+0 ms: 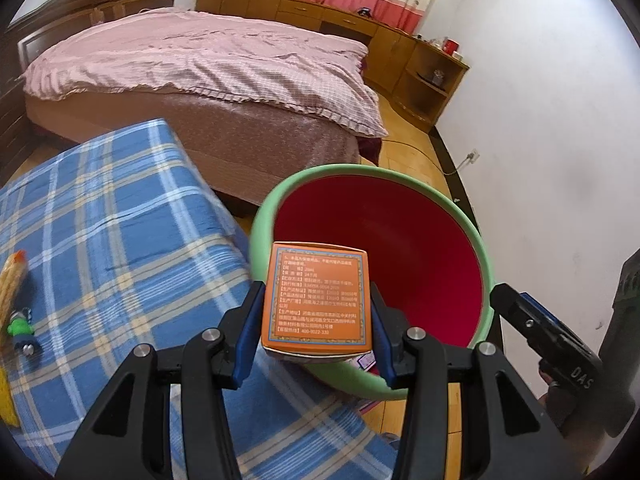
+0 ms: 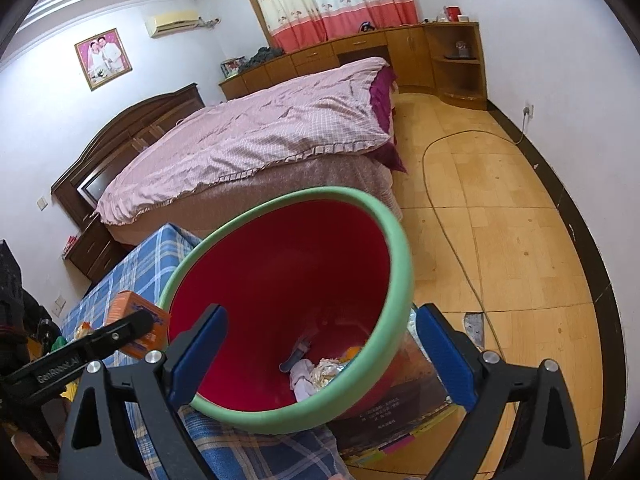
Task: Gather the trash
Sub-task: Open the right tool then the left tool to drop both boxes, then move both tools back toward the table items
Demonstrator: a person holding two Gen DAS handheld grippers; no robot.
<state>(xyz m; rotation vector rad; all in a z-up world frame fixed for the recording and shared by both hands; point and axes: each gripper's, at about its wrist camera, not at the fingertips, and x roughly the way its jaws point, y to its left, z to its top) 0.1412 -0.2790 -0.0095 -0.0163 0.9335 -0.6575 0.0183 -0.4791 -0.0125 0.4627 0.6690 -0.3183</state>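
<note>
Trash goes in the bin now. My left gripper is pinching an orange box by its sides, right at the bin's green rim, near its 7 o'clock edge. My right gripper is spread wide around the rim's near edge, not squeezing it. Some scraps already lie inside. Next, I think, I must push the box over the red hole and let go.

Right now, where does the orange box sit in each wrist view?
Left wrist: orange box at lower centre, clamped in the left gripper, over the bin's near rim.
Right wrist: it shows at lower left, beside the rim.
Shared landmark: the green-rimmed red bin.
</note>
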